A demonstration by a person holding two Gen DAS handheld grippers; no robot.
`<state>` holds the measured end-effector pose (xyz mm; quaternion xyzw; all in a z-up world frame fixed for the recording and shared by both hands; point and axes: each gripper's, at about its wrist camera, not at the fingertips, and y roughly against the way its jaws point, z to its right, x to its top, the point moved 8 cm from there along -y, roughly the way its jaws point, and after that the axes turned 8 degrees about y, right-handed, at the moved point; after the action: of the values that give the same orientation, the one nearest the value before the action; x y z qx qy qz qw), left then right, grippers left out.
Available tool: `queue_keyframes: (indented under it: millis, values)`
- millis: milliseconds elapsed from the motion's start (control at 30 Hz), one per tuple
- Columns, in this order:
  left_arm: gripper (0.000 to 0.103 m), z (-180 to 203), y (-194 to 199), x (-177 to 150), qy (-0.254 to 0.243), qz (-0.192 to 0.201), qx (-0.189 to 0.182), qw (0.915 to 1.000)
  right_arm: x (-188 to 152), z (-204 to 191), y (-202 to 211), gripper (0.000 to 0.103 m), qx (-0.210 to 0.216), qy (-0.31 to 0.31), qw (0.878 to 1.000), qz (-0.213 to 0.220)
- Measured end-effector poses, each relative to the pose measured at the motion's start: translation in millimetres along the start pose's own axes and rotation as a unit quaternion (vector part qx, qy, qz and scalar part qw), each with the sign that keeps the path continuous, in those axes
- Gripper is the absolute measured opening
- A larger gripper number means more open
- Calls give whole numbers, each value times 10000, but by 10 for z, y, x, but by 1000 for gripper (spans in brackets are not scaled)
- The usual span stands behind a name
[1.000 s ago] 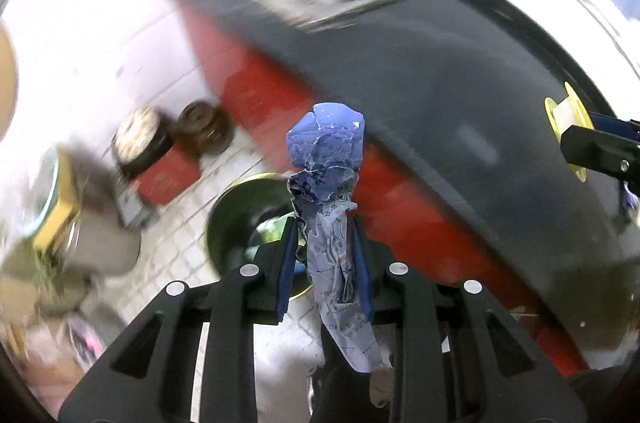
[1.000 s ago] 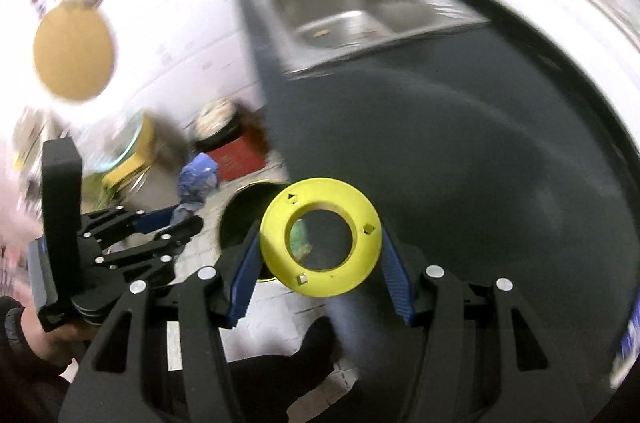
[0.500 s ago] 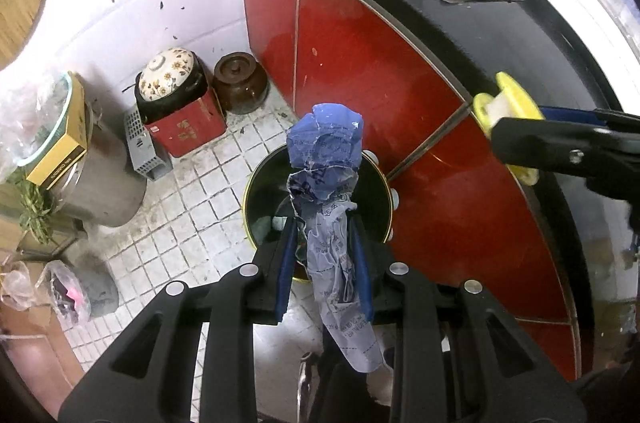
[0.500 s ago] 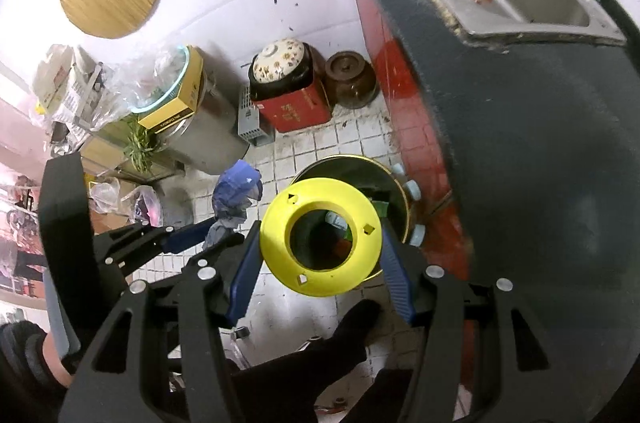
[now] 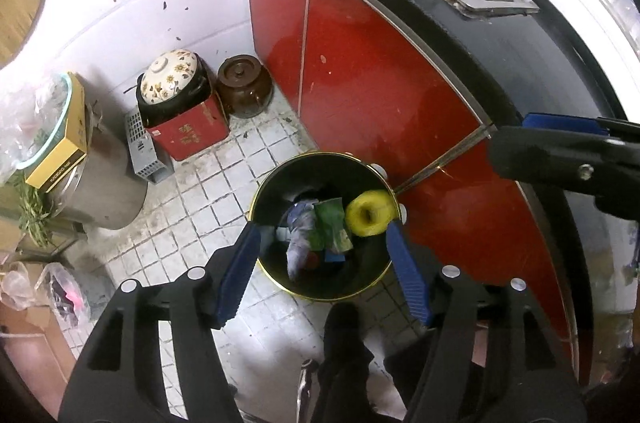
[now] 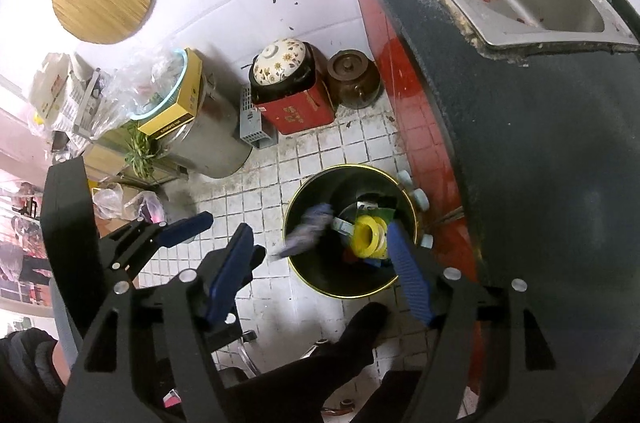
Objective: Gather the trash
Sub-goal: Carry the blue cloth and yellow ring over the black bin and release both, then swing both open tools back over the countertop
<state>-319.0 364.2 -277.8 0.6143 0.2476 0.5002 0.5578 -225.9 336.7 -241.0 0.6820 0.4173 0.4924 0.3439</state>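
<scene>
Both grippers are being held above a round black bin standing on the tiled floor beside a red cabinet. The left gripper and the right gripper are each seen with jaws opening and nothing between the pads. A yellow spool and a crumpled blue wrapper are being seen inside the bin, the wrapper blurred. The trash beneath them is hard to make out. The bin's near rim is partly hidden by a dark shoe.
</scene>
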Motion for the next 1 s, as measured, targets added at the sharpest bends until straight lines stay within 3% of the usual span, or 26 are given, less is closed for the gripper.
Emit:
queue_keyframes:
  millis: [100, 300, 433, 567, 767, 1000]
  values:
    - [65, 11, 13, -6, -12, -6, 27, 10000, -38, 61, 86, 71, 3, -61, 10000, 41]
    - [80, 268, 114, -2, -189, 62, -3, 9998, -234, 347, 488, 77, -198, -298, 9988, 342]
    - [89, 768, 242, 42, -652, 219, -88, 9976, -531, 769, 1009, 79, -535, -664, 9936, 734]
    - [90, 1512, 326, 15, -1313, 227, -414, 9902, -1080, 1383, 1718, 80, -1177, -1299, 9773, 1192]
    - [90, 2860, 481, -282, -2444, 228, -1049, 9637, -2263, 2252, 2717, 80, -2141, -2526, 9287, 1666]
    - [90, 4453, 733, -1087, -3638, 102, -1812, 9136, -3886, 2918, 3572, 80, -2811, -3929, 8534, 1956]
